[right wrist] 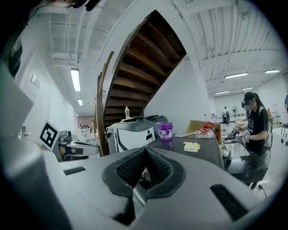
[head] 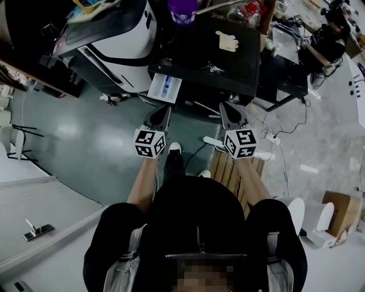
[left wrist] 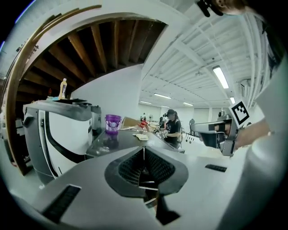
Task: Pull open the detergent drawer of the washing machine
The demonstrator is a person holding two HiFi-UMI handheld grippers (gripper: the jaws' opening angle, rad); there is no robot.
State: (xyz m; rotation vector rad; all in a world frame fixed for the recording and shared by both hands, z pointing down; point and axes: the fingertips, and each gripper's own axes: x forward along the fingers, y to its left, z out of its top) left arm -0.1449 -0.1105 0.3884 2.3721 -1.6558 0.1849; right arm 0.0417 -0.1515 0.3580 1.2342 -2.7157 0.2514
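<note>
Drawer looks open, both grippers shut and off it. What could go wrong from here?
1. The detergent drawer juts out of the washing machine. The left gripper and right gripper hang empty just short of it, so a careless swing might knock it.
2. A power strip and cables lie on the floor by the person's feet: likely trip hazard.
3. A hard shove on the drawer might jolt the purple cup on top.

White detergent drawer (head: pixel 165 88) open, out from dark-topped washing machine (head: pixel 199 63).
</note>
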